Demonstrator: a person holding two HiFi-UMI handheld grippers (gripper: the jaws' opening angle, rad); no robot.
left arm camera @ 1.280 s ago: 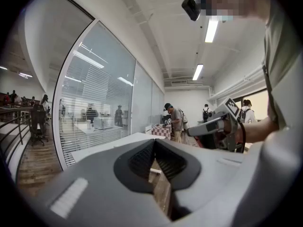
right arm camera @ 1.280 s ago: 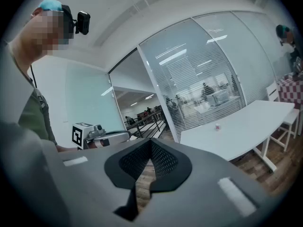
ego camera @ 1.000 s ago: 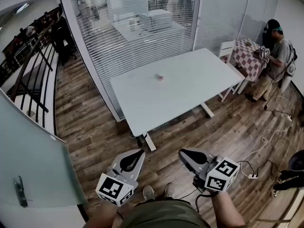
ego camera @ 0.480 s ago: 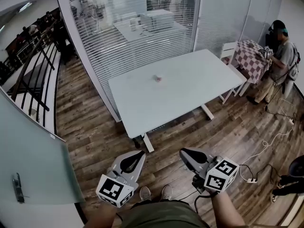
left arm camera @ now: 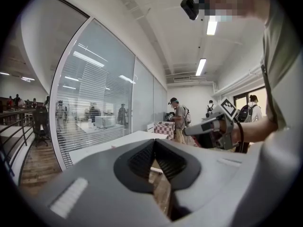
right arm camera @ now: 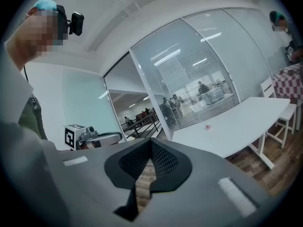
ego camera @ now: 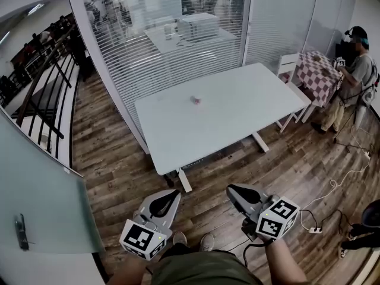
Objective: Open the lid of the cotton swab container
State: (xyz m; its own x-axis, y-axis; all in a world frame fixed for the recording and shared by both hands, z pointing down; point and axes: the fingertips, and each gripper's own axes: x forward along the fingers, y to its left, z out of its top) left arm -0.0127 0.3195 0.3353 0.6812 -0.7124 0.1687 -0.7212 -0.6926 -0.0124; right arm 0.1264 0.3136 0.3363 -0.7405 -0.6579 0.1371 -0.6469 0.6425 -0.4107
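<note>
Not started yet. Left hand-held gripper (ego camera: 176, 192) & right hand-held gripper (ego camera: 230, 189) both squeezed together, nothing in them. Cotton swab container (ego camera: 195, 100) far ahead of both, tiny on white worktop (ego camera: 249, 108). Too small to tell abt lid. Left to do, prob: get close, grab, pop lid open.

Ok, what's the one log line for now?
left gripper: shut, empty | right gripper: shut, empty | container: on table, far from both, untouched
</note>
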